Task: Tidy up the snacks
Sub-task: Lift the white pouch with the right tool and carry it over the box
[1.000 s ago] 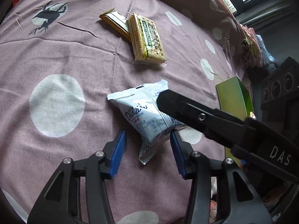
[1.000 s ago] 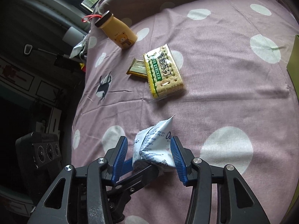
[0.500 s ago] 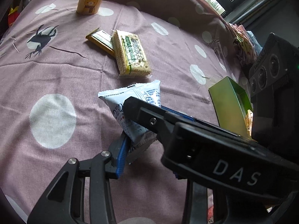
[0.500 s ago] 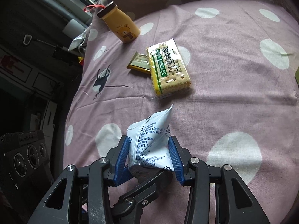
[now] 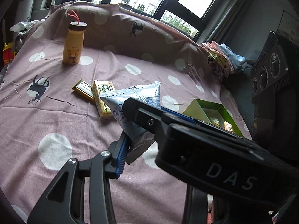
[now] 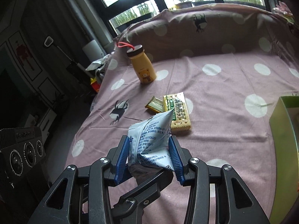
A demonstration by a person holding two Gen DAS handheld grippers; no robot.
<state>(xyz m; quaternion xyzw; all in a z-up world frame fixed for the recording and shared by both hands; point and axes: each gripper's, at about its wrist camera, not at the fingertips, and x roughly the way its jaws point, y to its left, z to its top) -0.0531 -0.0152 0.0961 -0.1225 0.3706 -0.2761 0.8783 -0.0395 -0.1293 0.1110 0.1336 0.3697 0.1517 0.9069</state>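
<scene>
Snack packet (image 6: 151, 145): clamped in the right tongs (image 6: 149, 153), off the bed (image 6: 224, 130). Left tongs (image 5: 134, 147) touch it; grip unclear. Green box (image 5: 194, 110) holds some snacks; cracker pack (image 6: 177, 112) and bar (image 6: 155, 105) remain.

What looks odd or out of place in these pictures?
The white snack bag is clamped by both grippers at once: the right gripper squeezes its sides while the left gripper pinches its lower end, so it is crumpled. The cracker pack also lies partly over a gold wrapper.
</scene>
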